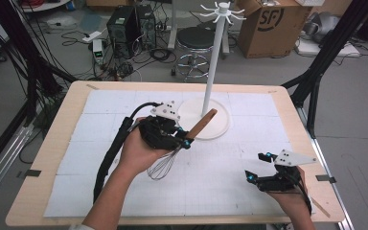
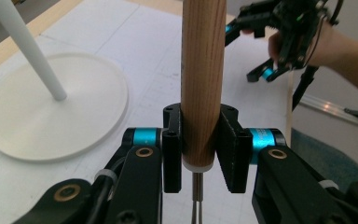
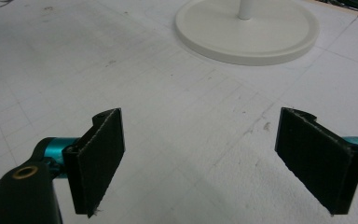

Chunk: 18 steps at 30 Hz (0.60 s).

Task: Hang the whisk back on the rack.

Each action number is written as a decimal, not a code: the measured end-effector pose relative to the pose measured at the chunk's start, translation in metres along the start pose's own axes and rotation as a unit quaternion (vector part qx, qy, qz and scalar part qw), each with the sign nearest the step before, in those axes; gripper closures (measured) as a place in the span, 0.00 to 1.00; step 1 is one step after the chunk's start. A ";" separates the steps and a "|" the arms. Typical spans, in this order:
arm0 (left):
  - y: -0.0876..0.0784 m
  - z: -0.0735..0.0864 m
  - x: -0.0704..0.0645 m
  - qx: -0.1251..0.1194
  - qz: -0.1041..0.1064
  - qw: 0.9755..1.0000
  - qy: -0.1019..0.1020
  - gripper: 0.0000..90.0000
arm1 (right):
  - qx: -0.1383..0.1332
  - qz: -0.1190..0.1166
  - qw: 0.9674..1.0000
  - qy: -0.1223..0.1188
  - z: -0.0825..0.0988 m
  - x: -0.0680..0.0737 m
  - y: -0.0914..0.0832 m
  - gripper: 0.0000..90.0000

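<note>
Whisk [image 1: 181,146] is the thing in hand: a wire whisk with a round wooden handle [image 2: 203,70], and the left gripper [image 1: 184,139] is clenched on that handle close to its lower end, where the metal stem comes out. In the left gripper view the two black pads [image 2: 171,154] press on both sides of the wood, so the grasp looks firm. The whisk is just beside the round white base [image 1: 218,127] of the hanging stand [image 1: 214,62], on the near left side of it. The wooden end points up and toward the pole, and the wire loops hang down over the white mat [image 1: 100,143]; whether they touch it I cannot tell.

The right gripper [image 1: 258,167] is released, with its pads [image 3: 98,158] wide apart and nothing between them. It rests well apart from the stand base, on the near right side.

I judge that the step is the carrying of the whisk toward the stand, to hang it on one of the hooks [image 1: 222,10] at the top of the pole. The hanging itself is not yet done. The next move calls for raising the whisk much higher, up to the hooks, and turning it so that the free end of the handle meets a hook. If the handle has a loop or a hole there, I cannot see it. The pole is thin, so the approach must be gentle, otherwise the stand may tip.
</note>
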<state>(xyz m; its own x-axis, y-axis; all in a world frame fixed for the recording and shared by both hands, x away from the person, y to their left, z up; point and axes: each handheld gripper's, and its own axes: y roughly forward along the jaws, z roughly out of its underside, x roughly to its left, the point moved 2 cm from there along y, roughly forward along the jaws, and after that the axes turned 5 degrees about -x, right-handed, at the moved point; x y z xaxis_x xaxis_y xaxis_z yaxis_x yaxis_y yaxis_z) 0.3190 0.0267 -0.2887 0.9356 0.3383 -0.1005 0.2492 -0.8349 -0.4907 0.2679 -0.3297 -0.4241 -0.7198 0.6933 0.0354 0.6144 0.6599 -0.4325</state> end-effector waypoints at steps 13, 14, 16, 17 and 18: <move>-0.007 -0.038 0.009 -0.026 0.020 0.999 0.006 0.81 | 0.001 -0.001 1.000 -0.001 0.000 0.000 0.001 0.17; -0.007 -0.042 0.010 -0.027 0.021 0.999 0.010 0.81 | 0.001 -0.001 1.000 -0.001 0.000 0.000 0.001 0.17; -0.008 -0.048 0.012 -0.032 0.020 0.999 0.009 0.81 | 0.000 -0.002 1.000 -0.002 -0.001 0.000 0.001 0.17; -0.008 -0.051 0.013 -0.031 0.020 0.999 0.010 0.81 | -0.001 -0.001 1.000 -0.002 -0.001 0.000 0.000 0.17; -0.008 -0.055 0.014 -0.030 0.017 0.999 0.013 0.81 | 0.000 -0.002 1.000 -0.001 -0.001 0.000 0.000 0.17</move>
<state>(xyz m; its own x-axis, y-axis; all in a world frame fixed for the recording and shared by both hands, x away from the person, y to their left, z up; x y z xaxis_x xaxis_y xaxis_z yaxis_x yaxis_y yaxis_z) 0.3440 0.0147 -0.2388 0.9498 0.2982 -0.0940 0.2306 -0.8711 -0.4336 0.2679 -0.3292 -0.4234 -0.7232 0.6898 0.0350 0.6116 0.6631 -0.4315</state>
